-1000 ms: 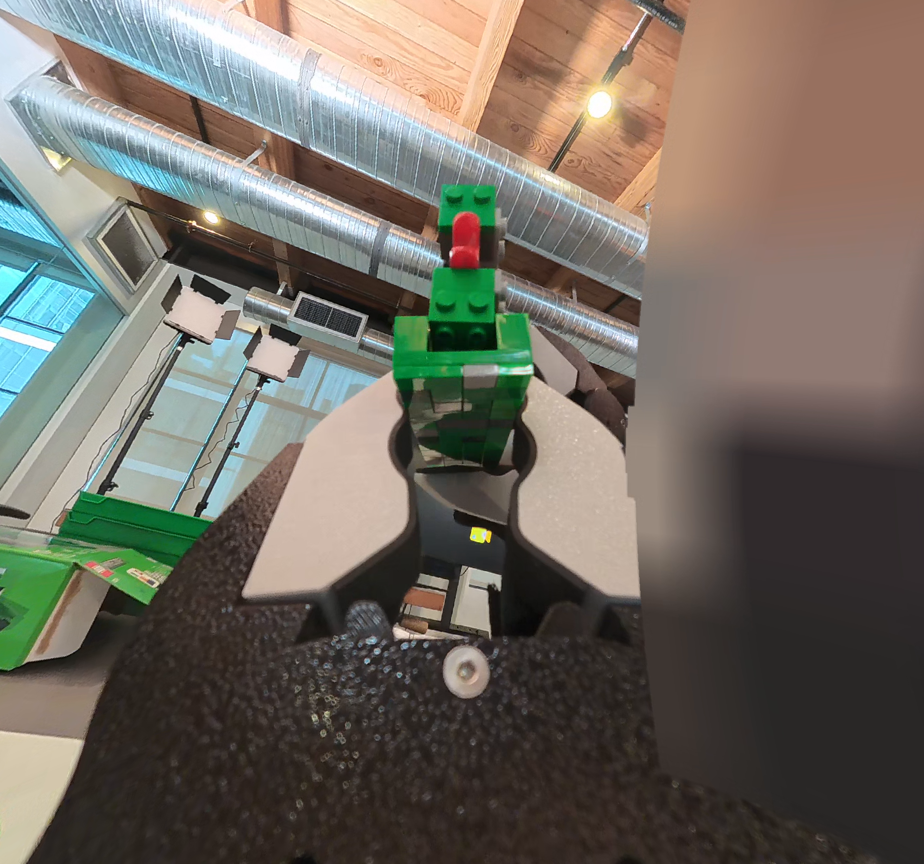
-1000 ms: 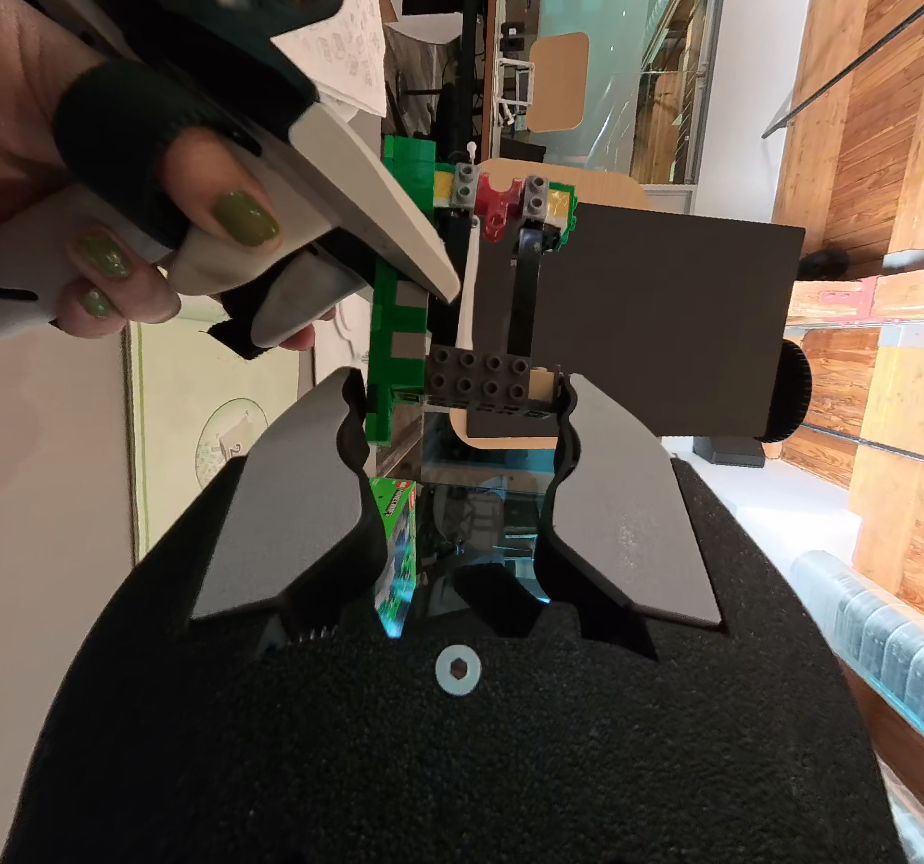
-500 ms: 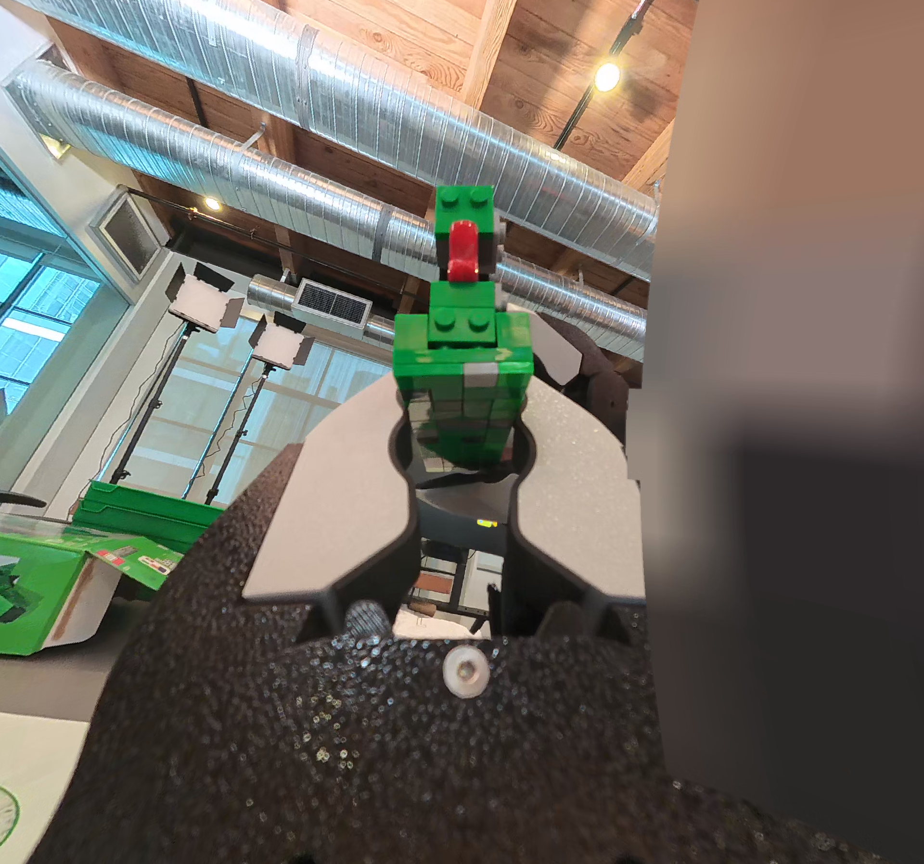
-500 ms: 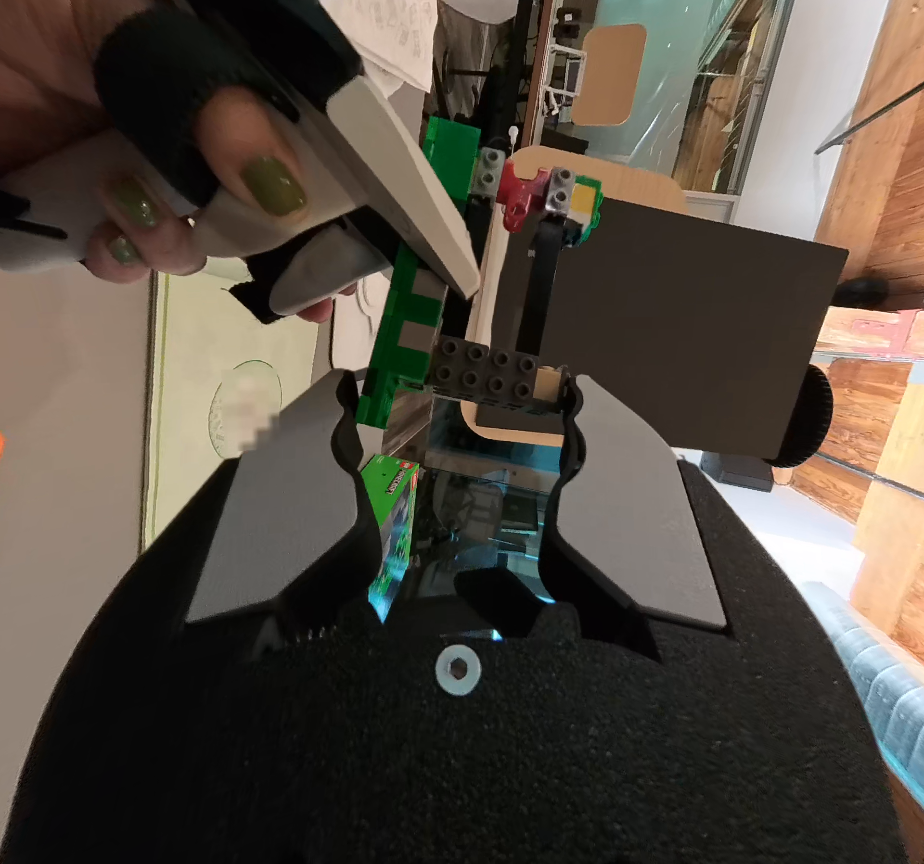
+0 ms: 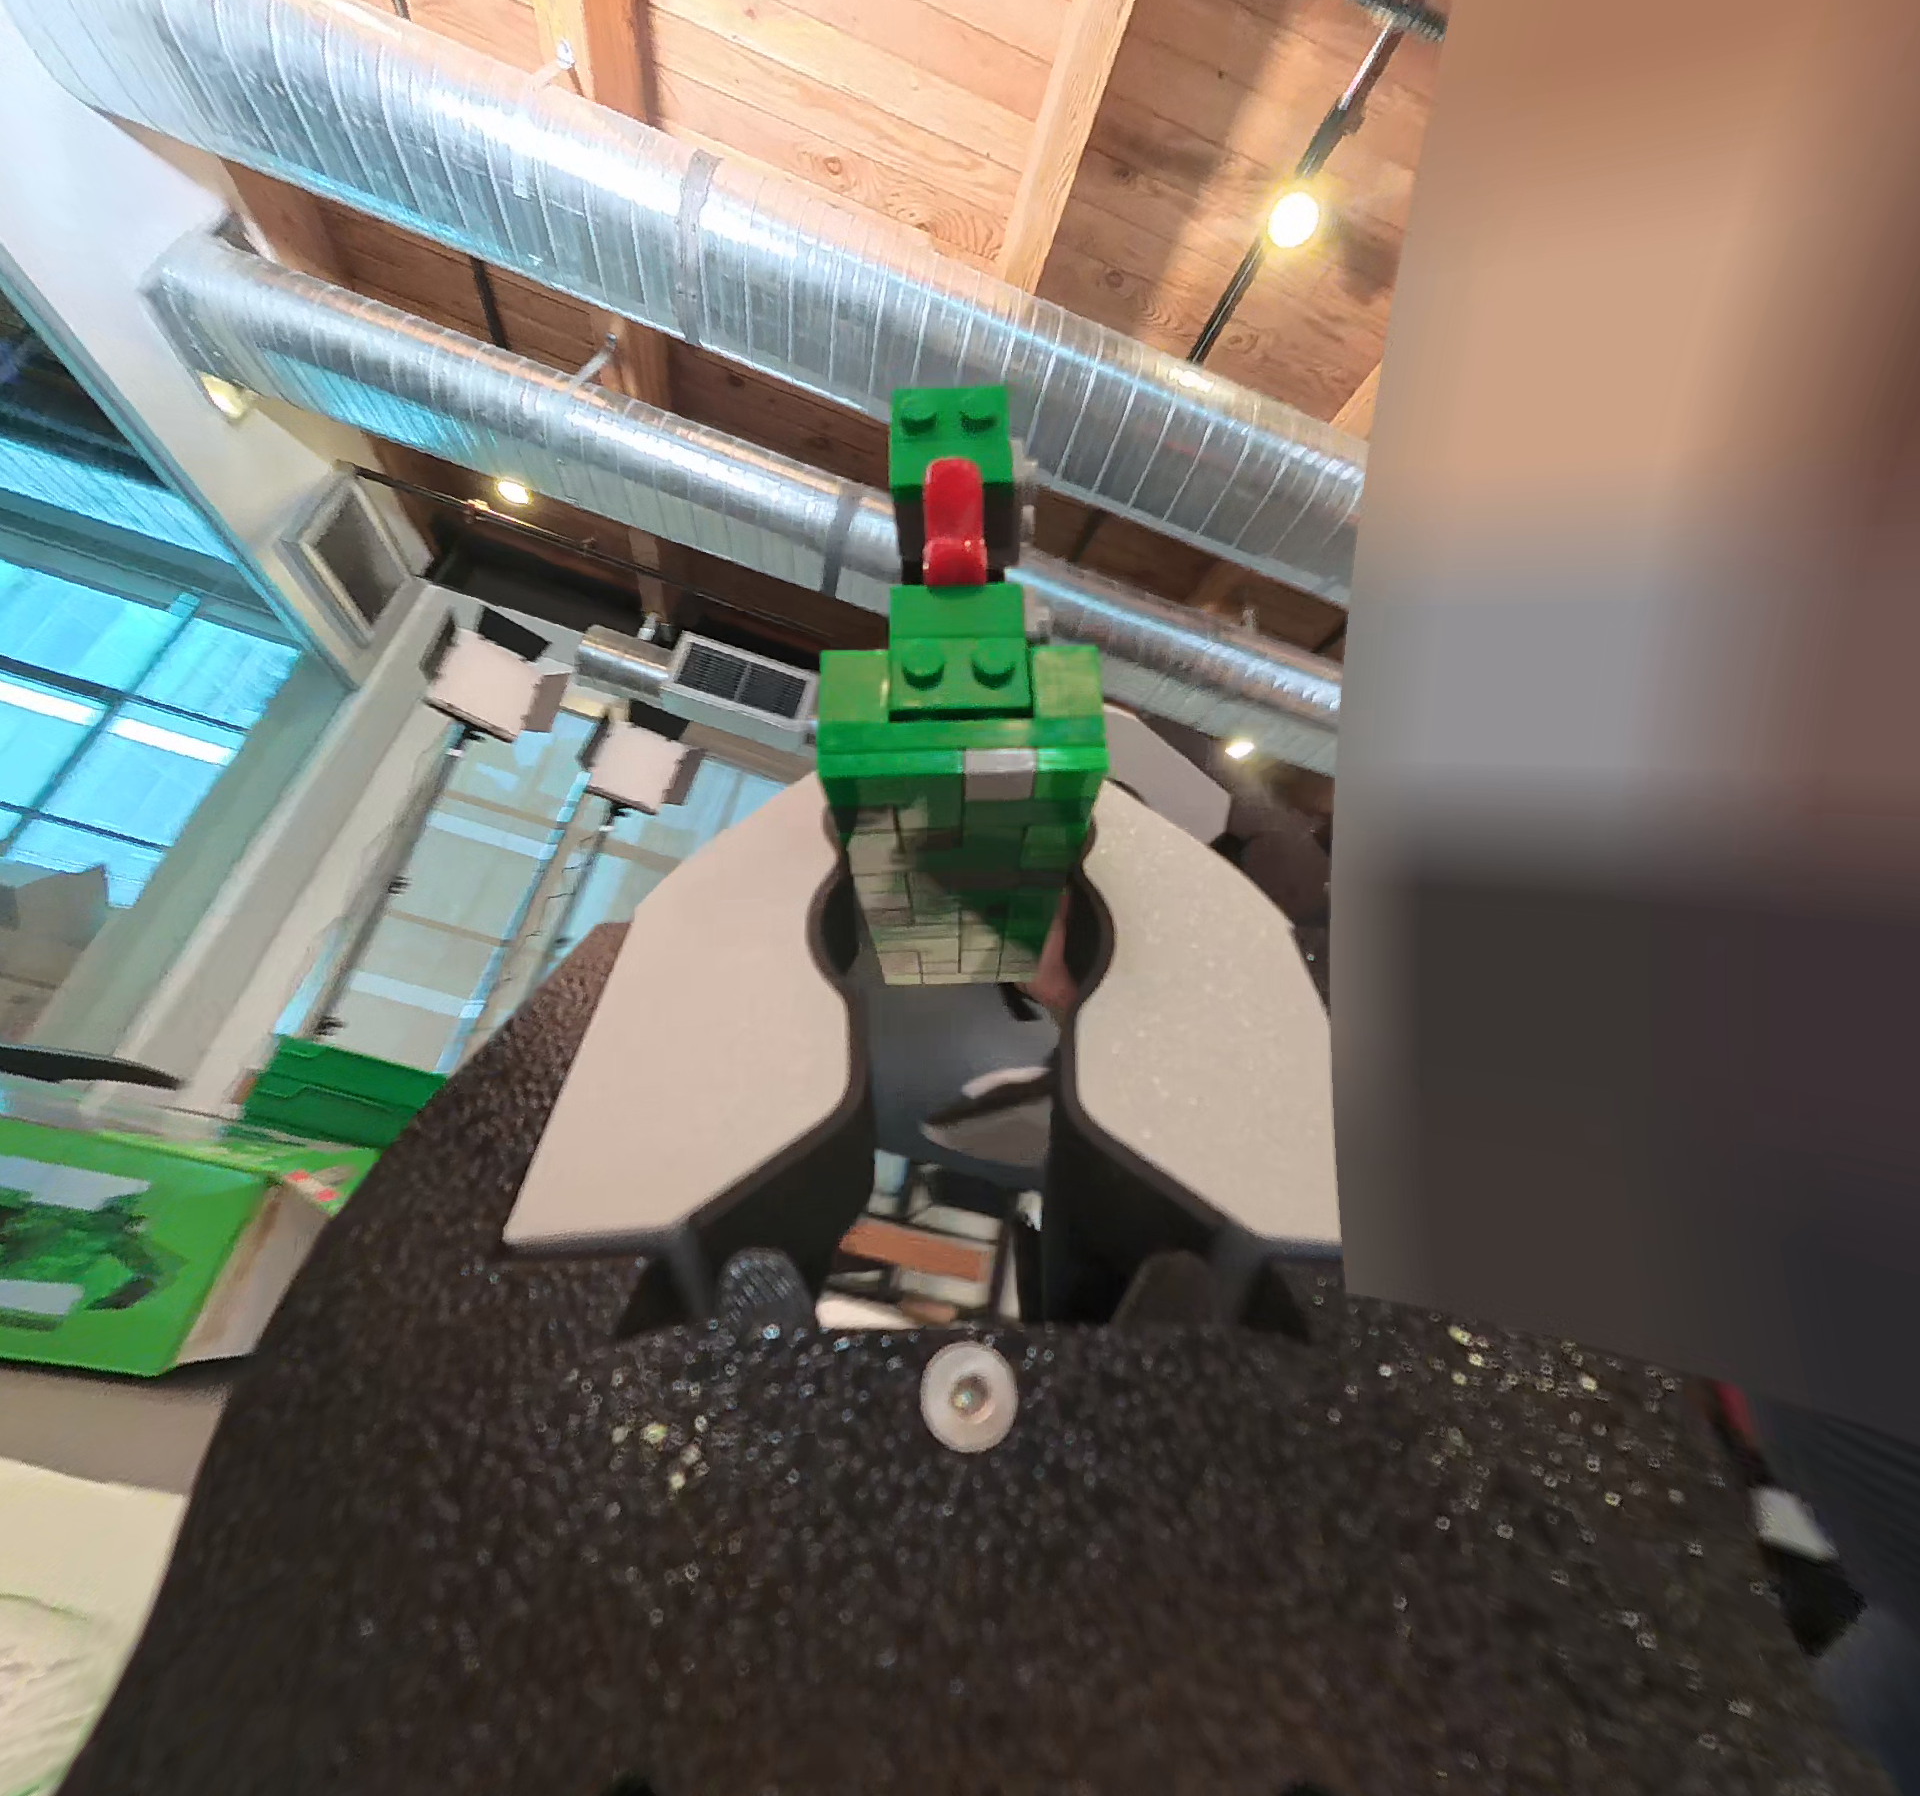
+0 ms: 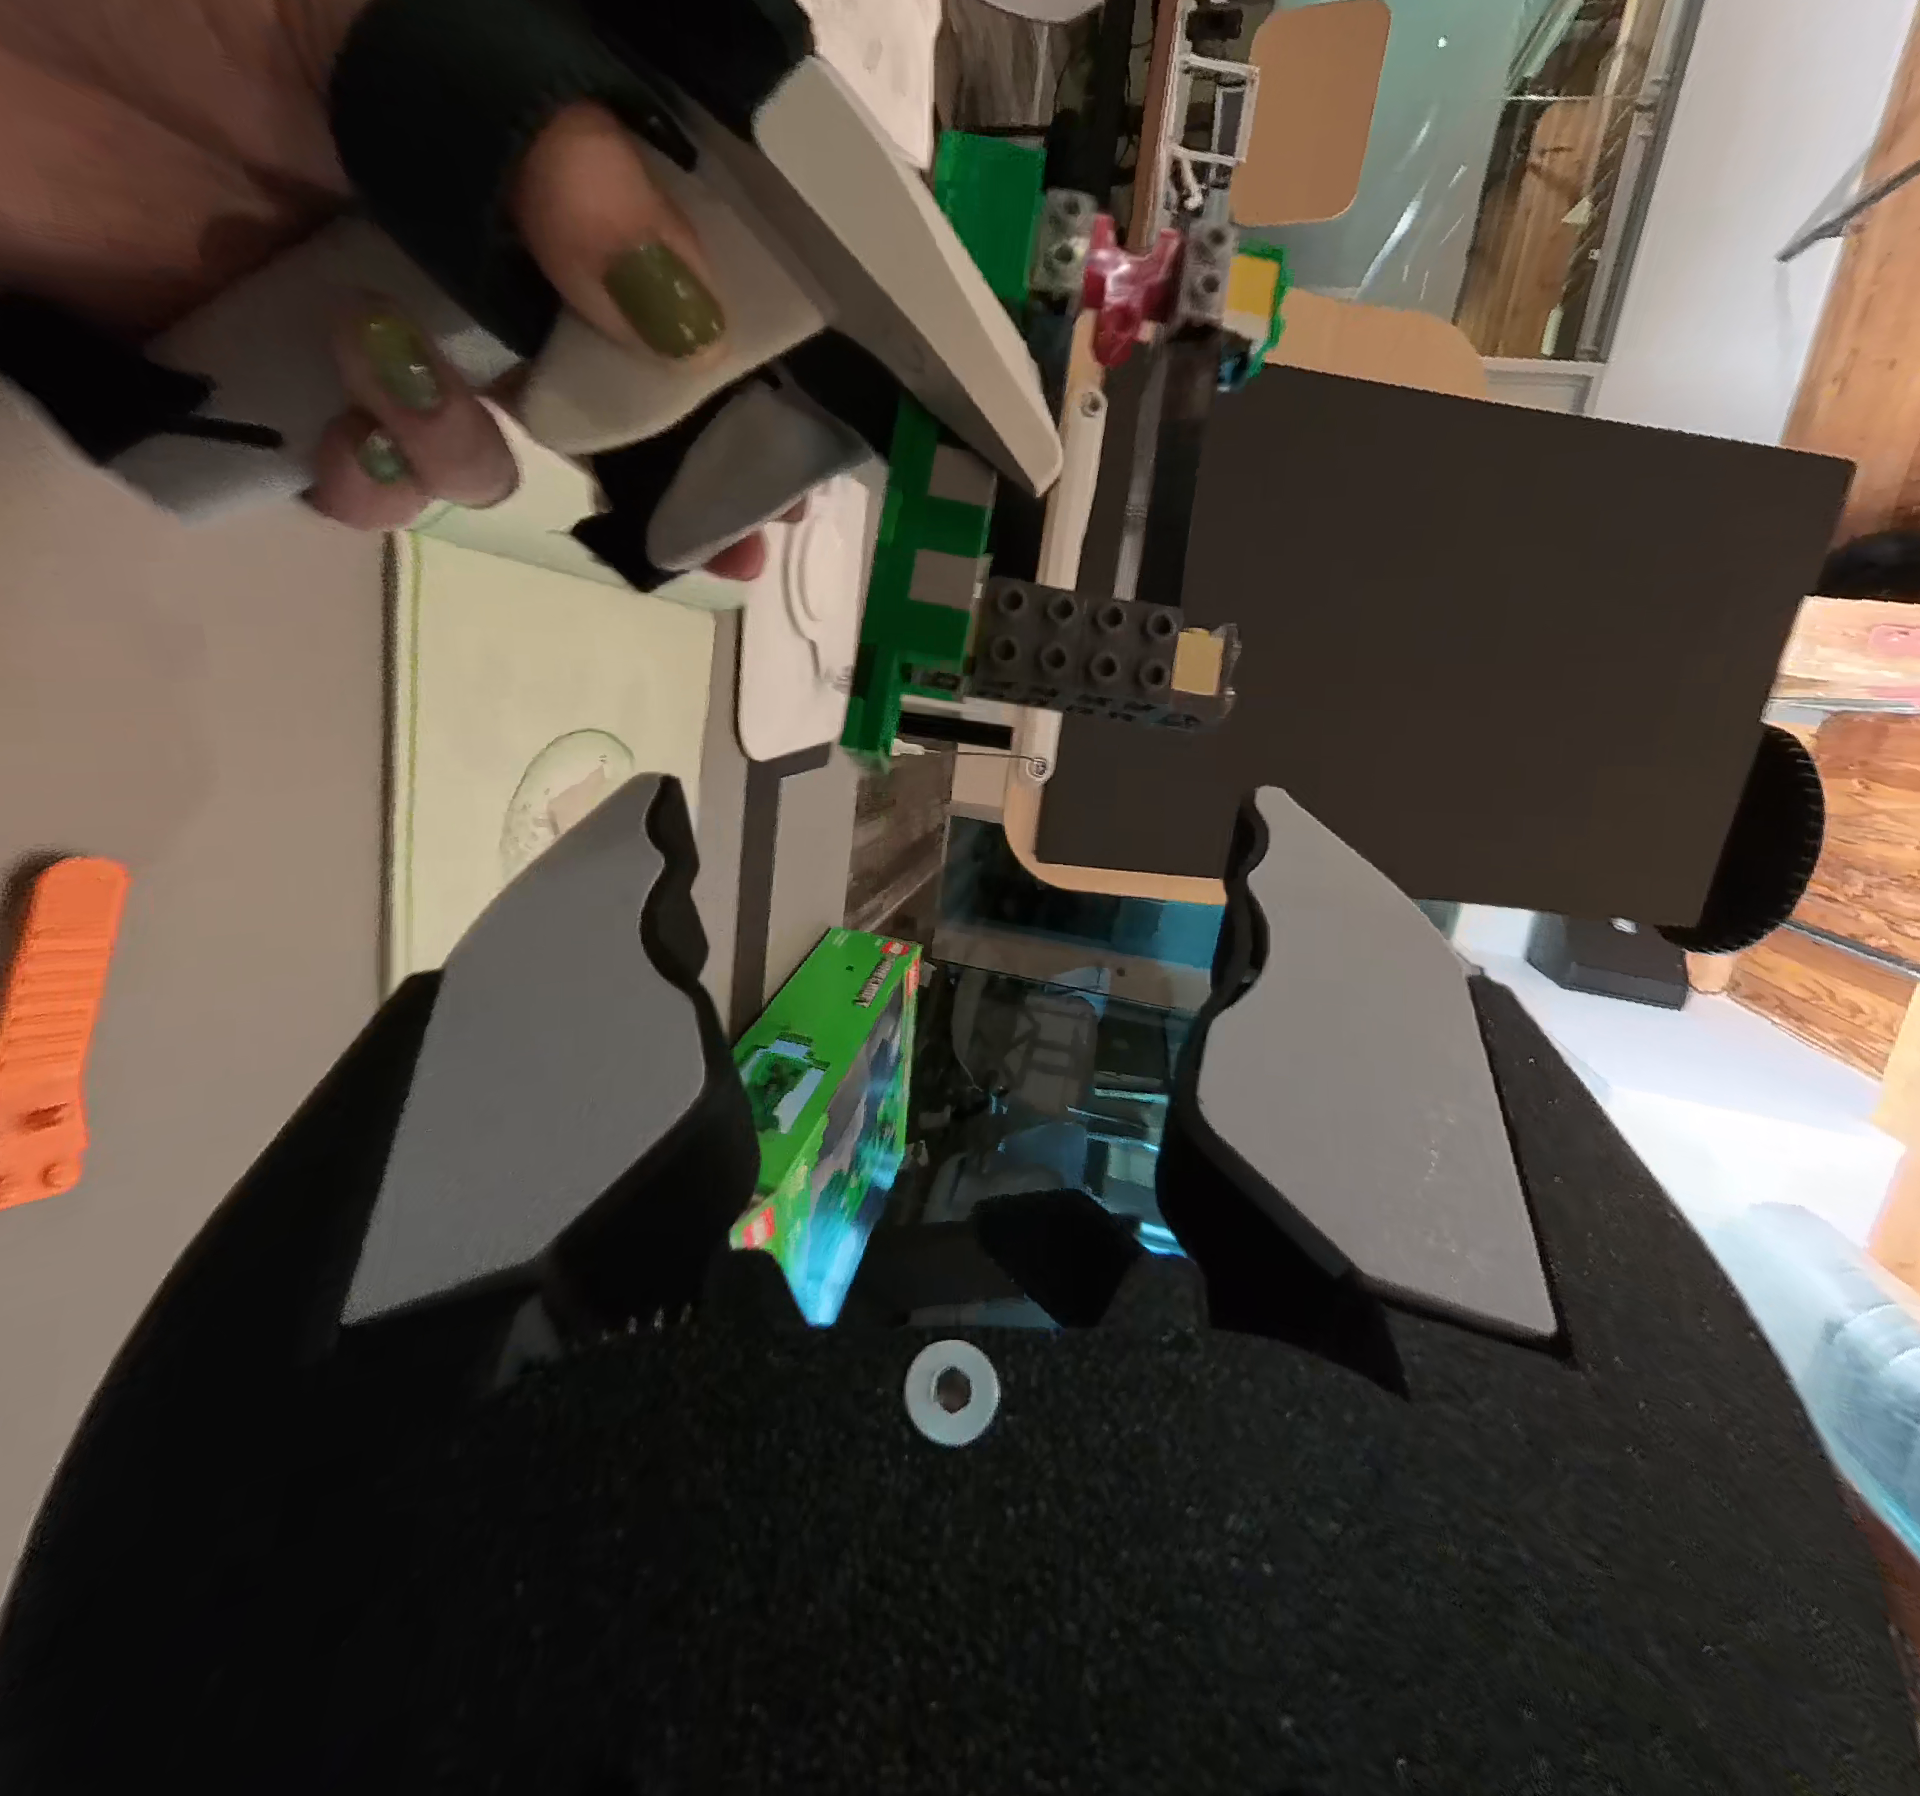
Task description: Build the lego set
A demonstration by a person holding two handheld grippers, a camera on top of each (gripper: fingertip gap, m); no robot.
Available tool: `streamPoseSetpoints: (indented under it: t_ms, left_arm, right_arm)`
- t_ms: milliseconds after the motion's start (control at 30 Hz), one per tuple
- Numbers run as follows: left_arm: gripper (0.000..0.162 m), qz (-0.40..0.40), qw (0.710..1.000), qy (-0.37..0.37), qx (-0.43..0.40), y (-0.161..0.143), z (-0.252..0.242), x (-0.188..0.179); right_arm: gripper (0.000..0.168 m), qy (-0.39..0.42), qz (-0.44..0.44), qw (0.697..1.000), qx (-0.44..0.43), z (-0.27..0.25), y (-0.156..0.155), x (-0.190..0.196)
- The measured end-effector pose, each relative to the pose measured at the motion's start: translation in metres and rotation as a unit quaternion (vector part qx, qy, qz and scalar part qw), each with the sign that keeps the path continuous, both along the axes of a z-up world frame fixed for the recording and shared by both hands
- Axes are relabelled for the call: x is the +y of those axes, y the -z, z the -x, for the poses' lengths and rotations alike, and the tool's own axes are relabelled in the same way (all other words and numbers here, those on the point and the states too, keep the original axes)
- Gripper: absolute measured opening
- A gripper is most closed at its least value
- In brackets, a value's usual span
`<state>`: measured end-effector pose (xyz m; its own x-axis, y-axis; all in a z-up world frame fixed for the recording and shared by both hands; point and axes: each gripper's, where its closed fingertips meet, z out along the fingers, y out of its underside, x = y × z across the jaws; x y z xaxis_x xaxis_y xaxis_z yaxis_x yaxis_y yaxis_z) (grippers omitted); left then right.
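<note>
My left gripper [image 5: 961, 905] is shut on a green and grey lego build [image 5: 961, 790] and holds it up in the air. A red piece [image 5: 951, 525] and a green brick [image 5: 951, 437] stick out at its far end. In the right wrist view the same build [image 6: 925, 583] hangs in the left gripper [image 6: 925, 489], with a dark grey studded brick [image 6: 1081, 645] on its side and the red piece [image 6: 1127, 276] farther off. My right gripper [image 6: 961, 811] is open and empty, a short way back from the dark grey brick.
An orange brick separator [image 6: 52, 1029] and an instruction booklet [image 6: 551, 686] lie on the table at the left. A green lego box [image 6: 831, 1102] stands beyond the table edge; it also shows in the left wrist view [image 5: 125, 1237]. A black panel [image 6: 1455, 655] is behind the build.
My right gripper has opened wider and drawn back from the dark grey brick, which sat between its fingertips before. My left gripper has kept its hold and tilted slightly.
</note>
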<state>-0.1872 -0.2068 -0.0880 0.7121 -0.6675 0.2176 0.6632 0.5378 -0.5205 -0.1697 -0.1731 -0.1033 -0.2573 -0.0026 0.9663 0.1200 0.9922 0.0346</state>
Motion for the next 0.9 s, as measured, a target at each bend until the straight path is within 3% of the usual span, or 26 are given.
streamPoseSetpoints:
  t_ms: [167,267,333,500,733,900]
  left_arm:
    - [0.036,0.035,0.991,-0.113,0.057,0.001,0.004,0.003]
    - [0.036,0.069,0.971,-0.213,0.089,0.003,0.012,0.006]
    - [0.036,0.084,0.954,-0.272,0.097,0.004,0.02,0.005]
    - [0.037,0.11,0.907,-0.379,0.145,0.002,0.025,0.002]
    - [0.037,0.133,0.848,-0.48,0.178,-0.001,0.031,-0.002]
    - [0.036,0.14,0.831,-0.507,0.179,-0.002,0.033,-0.003]
  right_arm:
    - [0.094,-0.006,0.126,0.992,0.012,-0.011,-0.013,-0.008]
    - [0.094,0.016,0.249,0.967,0.056,-0.004,-0.035,-0.029]
    - [0.094,0.02,0.275,0.96,0.057,0.004,-0.036,-0.048]
    - [0.095,0.036,0.256,0.965,0.03,0.027,-0.022,-0.075]
    - [0.091,0.067,0.178,0.981,0.027,0.038,-0.023,-0.079]
    - [0.085,0.078,0.123,0.988,0.043,0.04,-0.027,-0.079]
